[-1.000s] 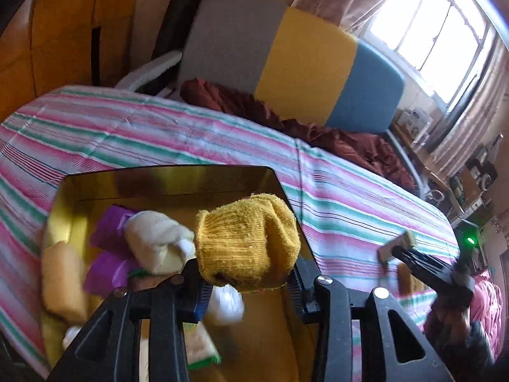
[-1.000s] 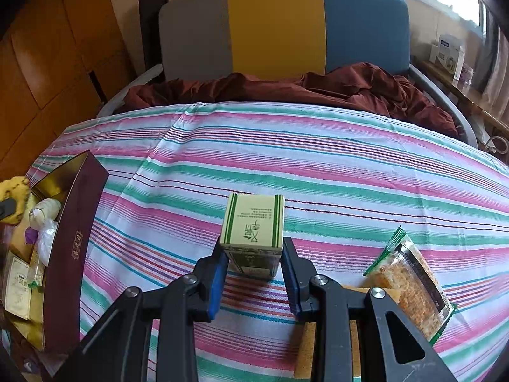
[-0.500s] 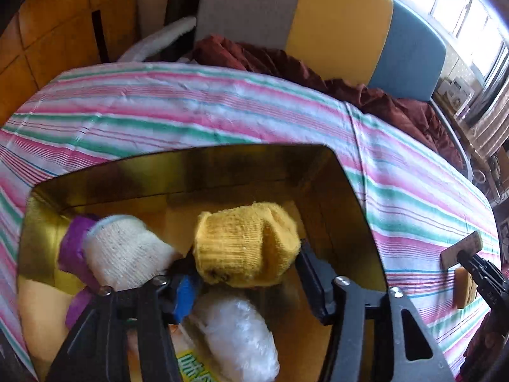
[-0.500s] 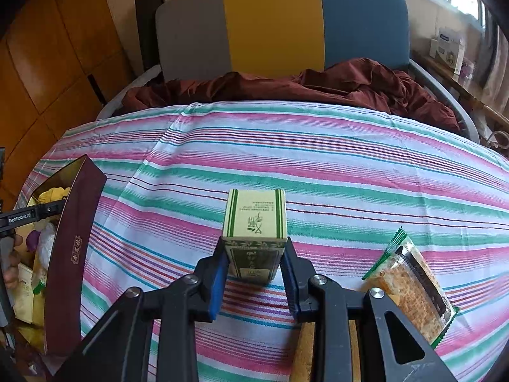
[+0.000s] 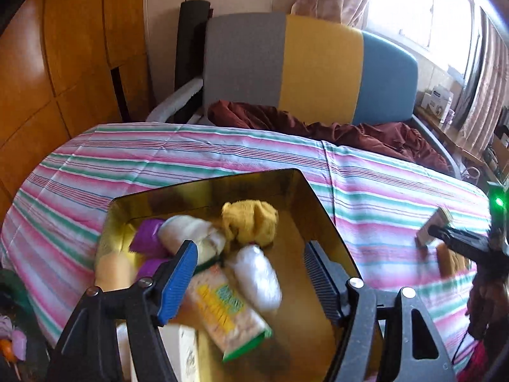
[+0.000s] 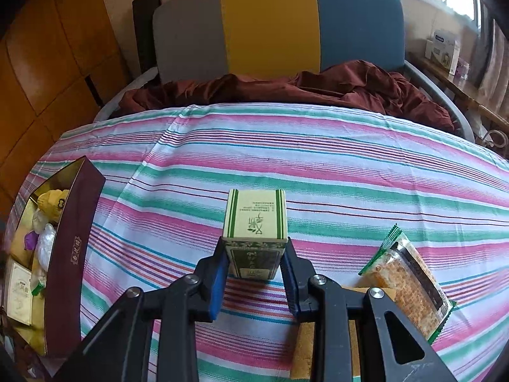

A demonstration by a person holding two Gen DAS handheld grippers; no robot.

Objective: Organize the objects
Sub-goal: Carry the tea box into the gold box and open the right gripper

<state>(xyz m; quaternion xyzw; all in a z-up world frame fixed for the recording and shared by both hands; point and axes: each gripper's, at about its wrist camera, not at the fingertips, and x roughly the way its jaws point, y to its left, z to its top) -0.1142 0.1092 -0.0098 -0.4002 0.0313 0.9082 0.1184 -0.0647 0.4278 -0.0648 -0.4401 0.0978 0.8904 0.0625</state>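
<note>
Several things already lie in our gold-lined box (image 5: 321, 219) at the left end of the striped bed cover (image 6: 318, 159): a yellow knitted bundle (image 5: 249, 222), a cream roll (image 5: 191, 234), purple pieces (image 5: 148, 238), a white wad (image 5: 259, 272) and a yellow-and-green snack packet (image 5: 227, 313), with a pale carton (image 5: 187, 350) at the near edge. Our left gripper (image 5: 249, 281) hangs over that box with its jaws opening and nothing between them; the yellow bundle sits free on the pile beyond the fingertips, so we judge that drop as done. Our right gripper (image 6: 254, 272) is clamped on the green-and-cream carton (image 6: 254, 222), which stands upright between the pads above the cover, well apart from the box; whether its base touches the cloth we cannot tell. Left to do, as we read it: carry this carton across to the box, then fetch the clear-wrapped snack bar (image 6: 410, 286) lying just right of the gripper and the tan flat piece (image 6: 303, 350) partly hidden under the gripper body. We put the task past halfway, with three items outside the box.
</note>
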